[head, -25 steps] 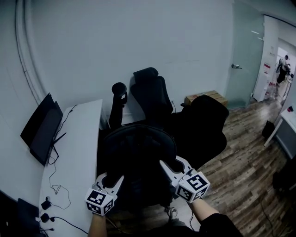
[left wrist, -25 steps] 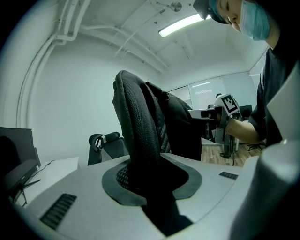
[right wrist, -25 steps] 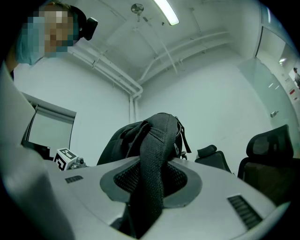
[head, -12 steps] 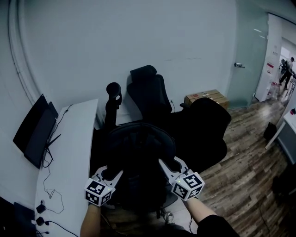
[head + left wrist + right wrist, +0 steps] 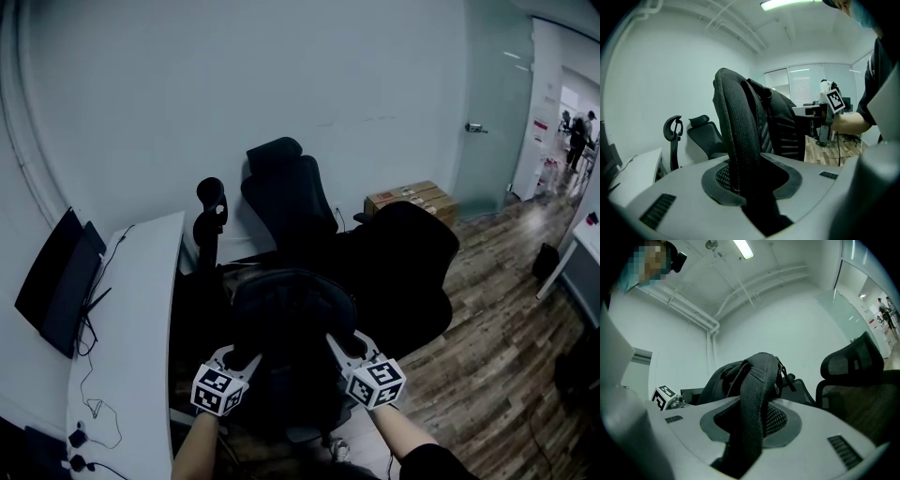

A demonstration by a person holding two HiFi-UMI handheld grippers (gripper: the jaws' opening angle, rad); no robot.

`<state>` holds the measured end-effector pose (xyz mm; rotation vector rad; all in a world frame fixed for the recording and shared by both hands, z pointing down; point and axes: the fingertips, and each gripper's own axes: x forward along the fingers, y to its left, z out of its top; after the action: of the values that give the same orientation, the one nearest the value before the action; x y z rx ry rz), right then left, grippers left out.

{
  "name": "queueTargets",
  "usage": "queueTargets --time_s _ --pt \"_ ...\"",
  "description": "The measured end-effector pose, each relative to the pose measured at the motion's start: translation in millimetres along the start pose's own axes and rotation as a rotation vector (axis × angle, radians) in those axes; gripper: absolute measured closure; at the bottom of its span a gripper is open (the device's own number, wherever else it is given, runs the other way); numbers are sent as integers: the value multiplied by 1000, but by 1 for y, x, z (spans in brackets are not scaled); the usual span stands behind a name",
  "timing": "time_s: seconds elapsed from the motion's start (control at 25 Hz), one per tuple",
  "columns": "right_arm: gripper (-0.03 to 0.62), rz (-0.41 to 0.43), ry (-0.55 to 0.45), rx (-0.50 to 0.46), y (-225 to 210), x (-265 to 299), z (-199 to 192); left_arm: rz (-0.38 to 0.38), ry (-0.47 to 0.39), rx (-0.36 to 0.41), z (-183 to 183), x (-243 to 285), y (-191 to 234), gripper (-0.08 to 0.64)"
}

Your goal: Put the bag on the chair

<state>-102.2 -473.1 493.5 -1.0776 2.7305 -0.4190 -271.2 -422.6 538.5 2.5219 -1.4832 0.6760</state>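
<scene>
The black backpack (image 5: 286, 333) hangs between my two grippers in front of me in the head view. My left gripper (image 5: 239, 359) is shut on one mesh shoulder strap (image 5: 738, 150), which runs up between the jaws. My right gripper (image 5: 342, 345) is shut on the other strap (image 5: 752, 413). The bag's body (image 5: 731, 376) shows behind that strap. A black office chair with a headrest (image 5: 286, 192) stands beyond the bag against the wall. A second black chair (image 5: 408, 258) is to its right. The bag's lower part is hidden in shadow.
A white desk (image 5: 131, 319) with a dark monitor (image 5: 52, 281) and cables runs along the left. A black stand with a curved head (image 5: 211, 202) rises beside it. Cardboard boxes (image 5: 412, 199) sit by the wall, a glass door (image 5: 492, 112) is right, and wood floor (image 5: 497, 319) lies beyond.
The head view has swung, so the chairs sit further left in the picture. Both grippers still hold the straps and now stand a little closer together.
</scene>
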Motion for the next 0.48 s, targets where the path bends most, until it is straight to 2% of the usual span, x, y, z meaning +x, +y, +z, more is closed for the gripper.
queueTargets --time_s 0.2,0.48 --pt "455 -24 -31 -3 -37 11 7 1 18 57 18 34 5 442" --pt "456 -59 -68 -25 -72 29 19 1 -11 76 38 80 22 440"
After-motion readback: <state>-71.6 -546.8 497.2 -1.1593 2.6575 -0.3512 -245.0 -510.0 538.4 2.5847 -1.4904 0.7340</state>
